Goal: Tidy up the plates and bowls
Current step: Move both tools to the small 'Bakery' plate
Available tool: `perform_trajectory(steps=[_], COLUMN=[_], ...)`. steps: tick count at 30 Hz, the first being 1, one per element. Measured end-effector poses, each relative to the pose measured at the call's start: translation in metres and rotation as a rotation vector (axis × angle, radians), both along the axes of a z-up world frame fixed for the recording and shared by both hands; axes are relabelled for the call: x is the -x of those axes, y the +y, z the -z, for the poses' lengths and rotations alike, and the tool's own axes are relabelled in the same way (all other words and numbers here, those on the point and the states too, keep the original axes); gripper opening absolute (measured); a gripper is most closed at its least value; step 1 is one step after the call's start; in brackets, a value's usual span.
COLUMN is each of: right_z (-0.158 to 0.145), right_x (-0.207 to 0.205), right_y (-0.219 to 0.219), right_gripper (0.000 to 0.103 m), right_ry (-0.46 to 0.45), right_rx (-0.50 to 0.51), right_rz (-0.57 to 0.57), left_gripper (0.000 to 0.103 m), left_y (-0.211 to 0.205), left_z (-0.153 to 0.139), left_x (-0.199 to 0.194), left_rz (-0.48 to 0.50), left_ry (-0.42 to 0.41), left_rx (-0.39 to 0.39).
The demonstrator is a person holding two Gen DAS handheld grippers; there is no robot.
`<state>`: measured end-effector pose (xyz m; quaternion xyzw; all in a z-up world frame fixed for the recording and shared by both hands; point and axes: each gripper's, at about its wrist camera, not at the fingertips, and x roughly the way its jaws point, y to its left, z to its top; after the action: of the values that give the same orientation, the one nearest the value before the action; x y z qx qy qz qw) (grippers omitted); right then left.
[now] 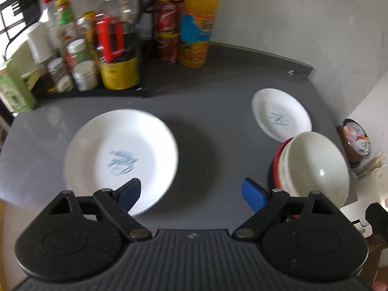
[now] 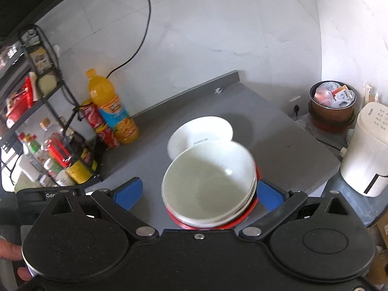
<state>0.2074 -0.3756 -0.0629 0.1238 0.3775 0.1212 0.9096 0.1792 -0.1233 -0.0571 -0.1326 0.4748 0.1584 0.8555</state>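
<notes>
Holding both tools wide open with nothing gripped, we note the left gripper [image 1: 191, 195] over the large plate's [image 1: 121, 157] near rim, the right gripper [image 2: 198, 194] straddling the stacked bowls [image 2: 208, 181]; the small plate [image 2: 201, 131] lies beyond on the grey counter [image 2: 278, 121].
</notes>
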Motion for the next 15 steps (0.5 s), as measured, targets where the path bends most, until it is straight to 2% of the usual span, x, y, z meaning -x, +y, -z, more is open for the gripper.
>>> perform_trajectory(steps=[15], right_z=[0.018], right_x=[-0.103], right_y=[-0.009], right_gripper=[0.097], right_ry=[0.061], right_rx=[-0.031], right_rz=[0.005], left_gripper=[0.089], left_y=[-0.026], left_z=[0.017], left_x=[-0.118], left_rz=[0.080], left_ry=[-0.033], left_rx=[0.061])
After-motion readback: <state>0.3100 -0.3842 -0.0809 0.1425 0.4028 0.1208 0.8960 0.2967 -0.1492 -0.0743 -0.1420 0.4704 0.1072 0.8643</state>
